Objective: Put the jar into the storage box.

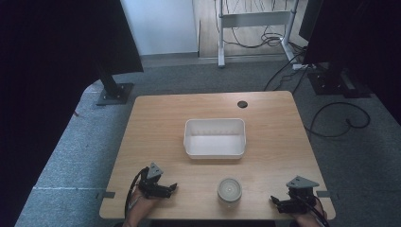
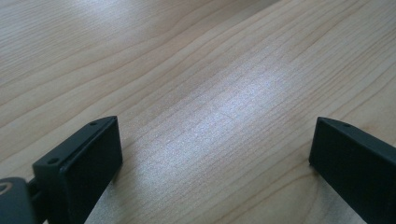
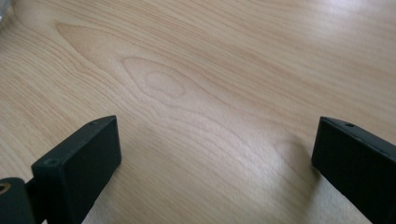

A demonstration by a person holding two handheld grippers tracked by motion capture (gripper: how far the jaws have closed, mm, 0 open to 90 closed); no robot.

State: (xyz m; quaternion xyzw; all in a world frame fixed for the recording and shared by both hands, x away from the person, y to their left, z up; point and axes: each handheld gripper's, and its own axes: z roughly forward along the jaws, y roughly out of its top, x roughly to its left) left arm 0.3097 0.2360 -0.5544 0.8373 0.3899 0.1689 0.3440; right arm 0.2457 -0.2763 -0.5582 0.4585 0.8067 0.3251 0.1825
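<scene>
A white rectangular bin [image 1: 215, 152] stands empty in the middle of the wooden table [image 1: 156, 123]. In front of it, near the table's front edge, sits a small round lidded container [image 1: 229, 190]. My left gripper [image 1: 171, 188] rests low on the table to the container's left, pointing right toward it. My right gripper [image 1: 275, 202] lies at the front right corner, pointing left. In the left gripper view the left gripper [image 2: 215, 154] stands open over bare wood. The right gripper view shows the same for the right gripper [image 3: 217, 154], its jaws wide apart with nothing between them.
A black cable hole [image 1: 242, 104] sits near the table's far edge. Past the table are a black stand base [image 1: 115, 93] at left, a white desk frame [image 1: 253, 19], and cables [image 1: 338, 120] on the grey carpet at right.
</scene>
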